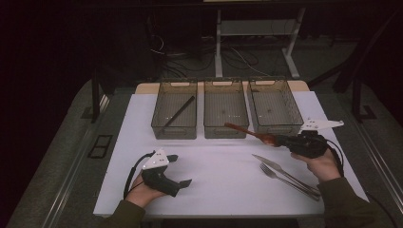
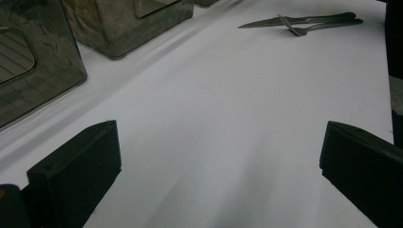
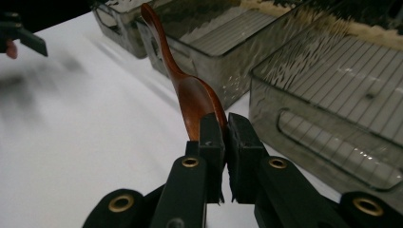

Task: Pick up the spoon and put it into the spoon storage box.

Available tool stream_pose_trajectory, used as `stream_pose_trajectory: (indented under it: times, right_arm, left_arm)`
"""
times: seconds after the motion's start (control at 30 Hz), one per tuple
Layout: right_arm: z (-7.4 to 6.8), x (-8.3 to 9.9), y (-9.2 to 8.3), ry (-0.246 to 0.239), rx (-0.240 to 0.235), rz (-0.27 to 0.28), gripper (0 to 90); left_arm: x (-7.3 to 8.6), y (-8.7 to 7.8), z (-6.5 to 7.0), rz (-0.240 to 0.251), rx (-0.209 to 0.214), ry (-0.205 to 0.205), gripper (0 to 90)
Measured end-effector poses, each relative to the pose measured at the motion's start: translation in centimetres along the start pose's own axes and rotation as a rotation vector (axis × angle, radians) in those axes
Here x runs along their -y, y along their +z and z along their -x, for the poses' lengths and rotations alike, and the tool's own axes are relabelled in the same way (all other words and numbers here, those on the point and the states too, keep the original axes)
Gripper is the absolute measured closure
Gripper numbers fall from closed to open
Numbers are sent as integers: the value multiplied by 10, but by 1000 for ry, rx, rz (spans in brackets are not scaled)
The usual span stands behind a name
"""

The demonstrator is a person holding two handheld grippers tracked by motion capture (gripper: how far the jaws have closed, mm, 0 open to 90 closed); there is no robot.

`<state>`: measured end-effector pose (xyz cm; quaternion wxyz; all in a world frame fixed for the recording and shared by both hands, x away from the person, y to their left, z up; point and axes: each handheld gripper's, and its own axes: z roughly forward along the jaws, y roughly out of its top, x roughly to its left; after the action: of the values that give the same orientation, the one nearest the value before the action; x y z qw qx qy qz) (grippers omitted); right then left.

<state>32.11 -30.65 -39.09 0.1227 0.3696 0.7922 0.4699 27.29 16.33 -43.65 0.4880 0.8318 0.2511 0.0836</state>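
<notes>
Left gripper (image 1: 179, 170): nearest to me, I see it resting low over the white sheet, its blocky matte-black jaws spread wide with nothing between them.
White sheet (image 1: 218, 171): smooth, flat covering on the table, plain and unmarked.
Knife (image 1: 285, 173): slim, shiny metal, lying flat on the sheet at my right, its blade tip pointing toward the table's middle.
Fork (image 1: 280, 176): thin polished metal, lying just beside the knife, handles close together.
Right gripper (image 3: 223, 137): I have its jaws pressed together, pinching the bowl end of the wooden spoon.
Wooden spoon (image 3: 190, 95): glossy reddish-brown wood, gently curved; held off the sheet, its slender handle reaching toward the front of the middle bin.
Bins (image 1: 223, 107): three smoky translucent plastic boxes, rectangular with ribbed floors and cut-out handles, in a row at the far side.
Black stick (image 1: 179, 111): long, thin and dark, lying slantwise in the left bin.
</notes>
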Motion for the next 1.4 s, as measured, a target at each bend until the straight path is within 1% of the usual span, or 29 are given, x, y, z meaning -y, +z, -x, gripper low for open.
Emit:
stream_pose_trajectory:
  times: [0.2,0.27,0.43,0.73,1.0,1.17,1.23,1.3,1.4]
  right_arm:
    - [-1,-13,0,4,68,23,840]
    - [-1,-17,2,21,92,29,840]
    - [-4,-29,7,31,138,29,840]
    - [0,-41,21,50,167,45,840]
    - [1,-63,44,34,208,31,840]
    - [-1,-78,62,37,219,12,840]
    - [-3,-82,71,37,231,0,839]
    - [-4,-85,79,35,230,-9,839]
    - [-6,-87,90,33,244,-33,839]
  left_arm:
    - [0,0,0,-1,-1,-2,0]
    - [0,0,0,-1,0,-2,0]
    - [0,0,0,2,0,-5,0]
    - [0,0,0,9,1,-9,0]
    - [-1,0,0,15,8,-10,0]
    - [-1,-1,0,20,10,-10,0]
    - [-1,-1,0,21,11,-9,0]
    - [-1,-1,0,21,12,-9,0]
    - [-1,-1,0,21,14,-9,0]
